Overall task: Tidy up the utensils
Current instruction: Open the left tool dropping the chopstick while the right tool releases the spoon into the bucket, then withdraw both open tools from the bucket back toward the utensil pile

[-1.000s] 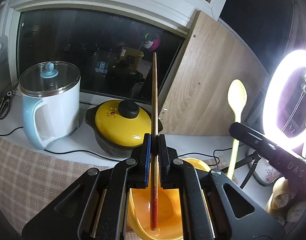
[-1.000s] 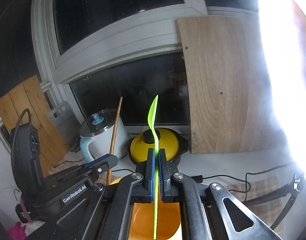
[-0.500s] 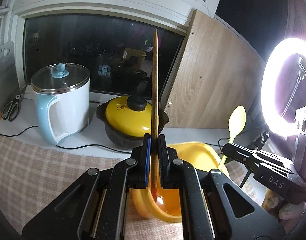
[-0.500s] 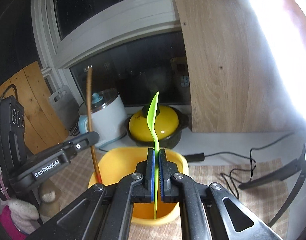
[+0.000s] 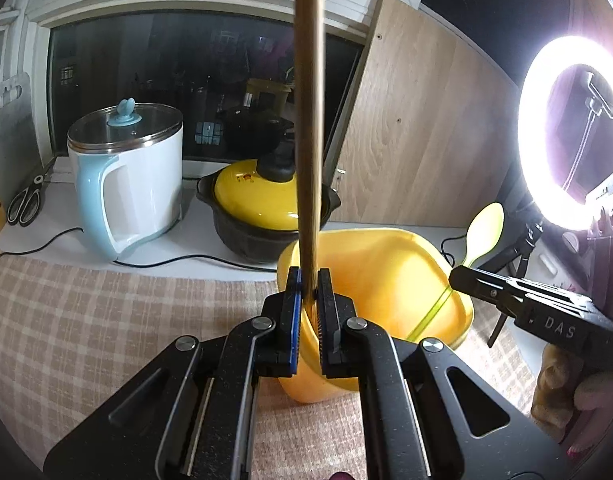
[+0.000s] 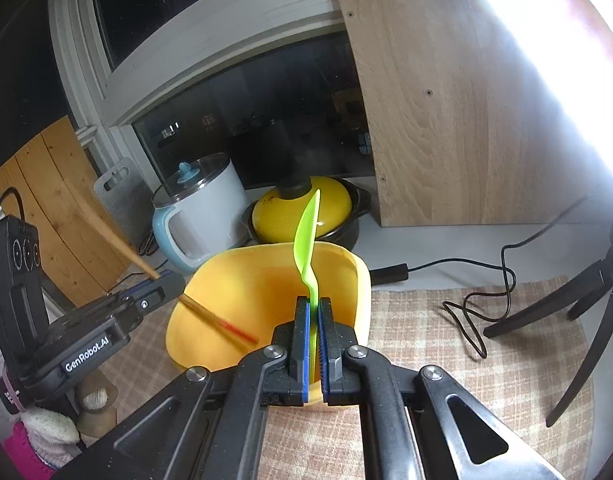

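Holding both utensils over the yellow bin (image 5: 386,276), which sits on the checked cloth of the table (image 5: 106,320), near the back edge where the cloth ends.

Left tool (image 5: 309,300): jaws pressed together, pinching the wooden chopstick (image 5: 309,120) partway along its shaft. Long axis runs steeply up out of the jaws. Seen from the right wrist view, the red-tipped lower end slants down into the bin, and I can't tell if it touches the floor of it. Left tool sits at the bin's left rim.

Behind the bin, at the back edge of the table: white-and-blue kettle (image 5: 134,184) left, black pot with yellow lid (image 5: 262,204) beside it, wood panel (image 5: 418,140) leaning right of that. Not part of the job.

Right tool (image 6: 313,336): jaws pressed together, pinching the green spoon (image 6: 308,232) at the handle, bowl end up. In the left wrist view the handle slants down past the bin's right rim to the inside.

Key relation: both long axes point down into the bin, and the bin lies directly below and ahead of both tools. Neither hand is clearly nearer; both are at the rim, on opposite sides.

Judgement: the drop-off step is nearly done. Next move calls for spreading the jaws so each utensil leans on the bin wall. Risk: the tall chopstick tips out over the rim.
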